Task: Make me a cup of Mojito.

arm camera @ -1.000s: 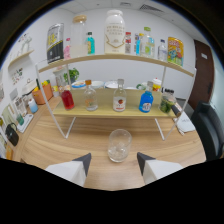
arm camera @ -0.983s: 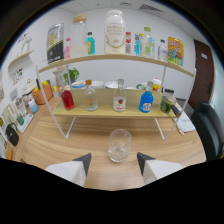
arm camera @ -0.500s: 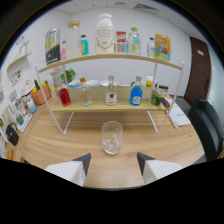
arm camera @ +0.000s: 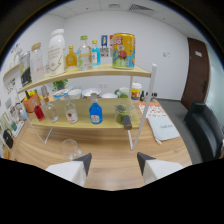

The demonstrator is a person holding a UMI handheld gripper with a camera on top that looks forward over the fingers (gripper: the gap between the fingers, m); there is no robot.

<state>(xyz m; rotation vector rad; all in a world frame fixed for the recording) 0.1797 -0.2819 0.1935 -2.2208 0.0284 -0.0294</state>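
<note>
Fingers of the gripper stood apart with nothing between them — only bare wooden table showed in the gap. The empty glass stood on the table just ahead of the left finger and off to its outer side, not between the two. Beyond it rose a two-tier shelf. On the lower tier stood a blue bottle, a clear bottle with a red label, a red bottle and a jar of green stuff; on the upper tier — a big white jug and a yellow tin. A dark chair stood to the right.
</note>
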